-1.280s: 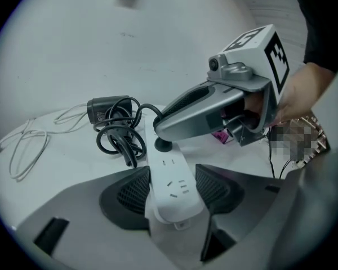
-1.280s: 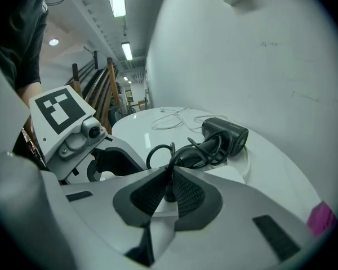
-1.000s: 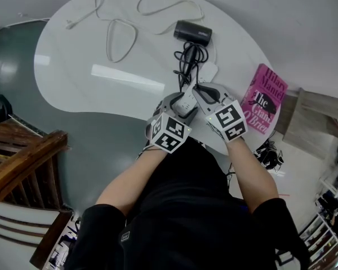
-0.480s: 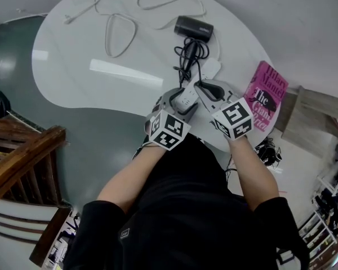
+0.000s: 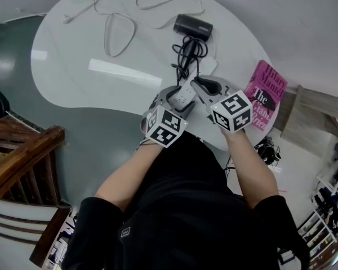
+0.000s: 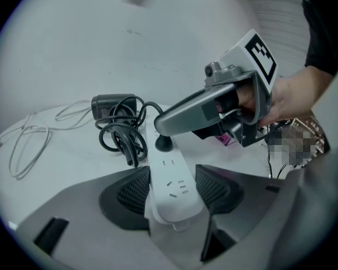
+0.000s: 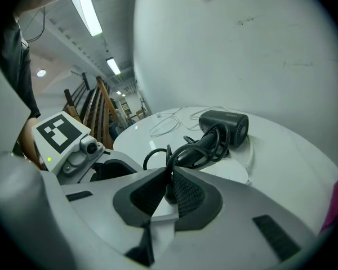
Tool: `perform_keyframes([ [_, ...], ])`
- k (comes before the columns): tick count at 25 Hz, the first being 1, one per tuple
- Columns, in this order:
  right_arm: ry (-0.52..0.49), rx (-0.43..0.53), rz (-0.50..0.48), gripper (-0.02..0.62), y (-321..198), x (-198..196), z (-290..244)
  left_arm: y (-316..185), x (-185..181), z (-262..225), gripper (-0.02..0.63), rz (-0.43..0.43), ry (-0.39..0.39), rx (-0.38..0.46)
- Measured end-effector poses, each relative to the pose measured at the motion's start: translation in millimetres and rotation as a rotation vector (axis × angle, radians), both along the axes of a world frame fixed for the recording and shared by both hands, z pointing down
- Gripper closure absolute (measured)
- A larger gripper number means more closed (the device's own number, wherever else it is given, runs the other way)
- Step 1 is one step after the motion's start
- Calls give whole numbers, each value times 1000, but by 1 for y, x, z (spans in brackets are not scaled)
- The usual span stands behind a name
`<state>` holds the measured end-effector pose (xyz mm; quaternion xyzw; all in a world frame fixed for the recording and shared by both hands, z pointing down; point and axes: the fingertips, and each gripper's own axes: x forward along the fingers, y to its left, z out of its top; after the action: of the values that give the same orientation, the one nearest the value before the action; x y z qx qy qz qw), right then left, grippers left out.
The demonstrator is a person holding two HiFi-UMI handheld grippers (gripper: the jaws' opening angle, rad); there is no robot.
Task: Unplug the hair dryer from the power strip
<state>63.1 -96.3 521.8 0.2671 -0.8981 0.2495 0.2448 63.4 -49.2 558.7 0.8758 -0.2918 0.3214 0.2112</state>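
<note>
A white power strip (image 6: 168, 167) lies near the front edge of the white table (image 5: 101, 44). My left gripper (image 6: 170, 194) is shut on its near end, one pad against each long side. A black plug (image 6: 164, 144) stands in the strip's far socket. My right gripper (image 7: 168, 191) is shut on that plug and reaches in from the right in the left gripper view (image 6: 164, 128). The plug's cord runs into a coiled bundle (image 6: 124, 138) beside the black hair dryer (image 7: 225, 127), which lies on its side farther back (image 5: 192, 26).
A pink book (image 5: 265, 97) lies at the table's right edge. Thin white cables (image 5: 118, 30) loop across the far left of the table. A wooden stair rail (image 5: 22, 156) stands left of the person, and the floor around is grey.
The right gripper has rolled a little about its own axis, so its marker cube sits at a new tilt. The left gripper and the power strip have kept their place.
</note>
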Motion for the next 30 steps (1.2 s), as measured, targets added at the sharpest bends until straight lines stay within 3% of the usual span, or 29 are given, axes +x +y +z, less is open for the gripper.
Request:
perform_keyframes([
  [3, 2, 4, -15, 540, -1, 1, -2, 0, -1, -8, 349, 11, 2, 21],
  [7, 25, -4, -21, 538, 1, 1, 1, 2, -8, -27, 428, 10, -14, 107],
  [10, 19, -9, -13, 538, 1, 3, 0, -2, -1, -25, 425, 24, -12, 106],
  [16, 42, -16, -30, 540, 7, 0, 3, -10, 13, -11, 491, 56, -57, 140],
  [19, 37, -26, -30, 540, 8, 1, 2, -9, 13, -11, 492, 52, -69, 186],
  [24, 1, -31, 1, 540, 3, 1, 1, -10, 12, -11, 494, 9, -31, 178],
  [30, 27, -17, -5, 541, 7, 4, 1, -10, 14, -11, 495, -2, -14, 182],
])
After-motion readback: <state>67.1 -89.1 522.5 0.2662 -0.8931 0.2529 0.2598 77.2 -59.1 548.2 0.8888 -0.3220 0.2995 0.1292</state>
